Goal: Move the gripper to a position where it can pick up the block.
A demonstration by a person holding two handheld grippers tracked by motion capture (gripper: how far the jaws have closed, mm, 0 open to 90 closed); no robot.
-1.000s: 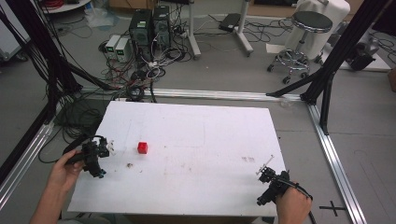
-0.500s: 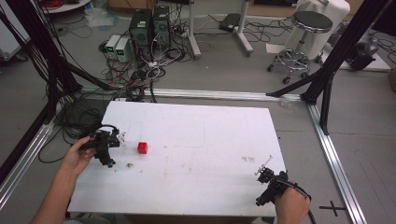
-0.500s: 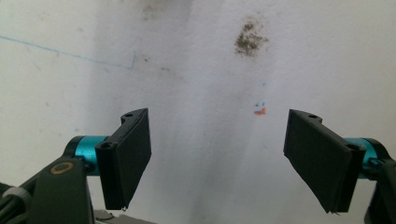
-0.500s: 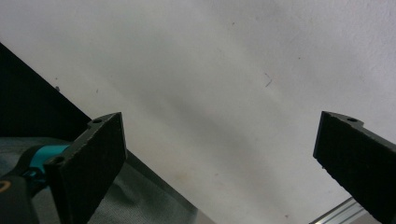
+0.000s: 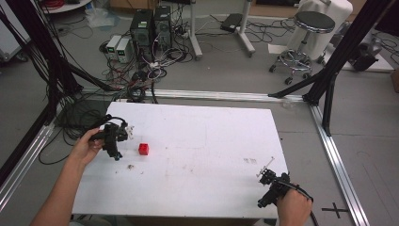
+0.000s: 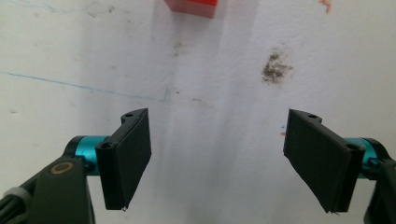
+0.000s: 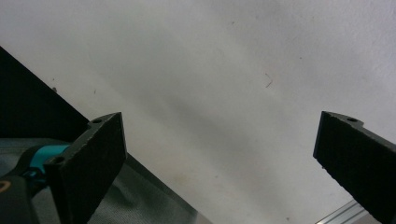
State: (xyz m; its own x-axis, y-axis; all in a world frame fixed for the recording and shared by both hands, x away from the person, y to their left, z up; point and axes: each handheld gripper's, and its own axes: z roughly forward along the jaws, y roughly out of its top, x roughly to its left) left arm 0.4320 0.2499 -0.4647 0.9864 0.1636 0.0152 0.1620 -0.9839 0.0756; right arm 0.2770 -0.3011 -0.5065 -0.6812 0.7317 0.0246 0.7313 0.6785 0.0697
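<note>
A small red cube (image 5: pixel 143 149) sits on the white table (image 5: pixel 197 141), left of centre. My left gripper (image 5: pixel 114 140) hovers just to the cube's left, held in a hand. In the left gripper view its jaws stand wide apart with nothing between them (image 6: pixel 217 163), and the red cube (image 6: pixel 192 7) peeks in at the top edge. My right gripper (image 5: pixel 269 181) rests near the table's front right corner. The right gripper view shows it open (image 7: pixel 219 168) over bare white table, close to the edge.
A dark smudge (image 5: pixel 130 166) marks the table in front of the cube. Beyond the table lie cables, computer boxes (image 5: pixel 151 21) and a stool (image 5: pixel 308 28). Black frame struts (image 5: pixel 329 80) stand at the right, and metal rails run along both sides of the table.
My left gripper has moved away from the table's left edge, forward and rightward, ending close beside the red cube. The right gripper has stayed put.
</note>
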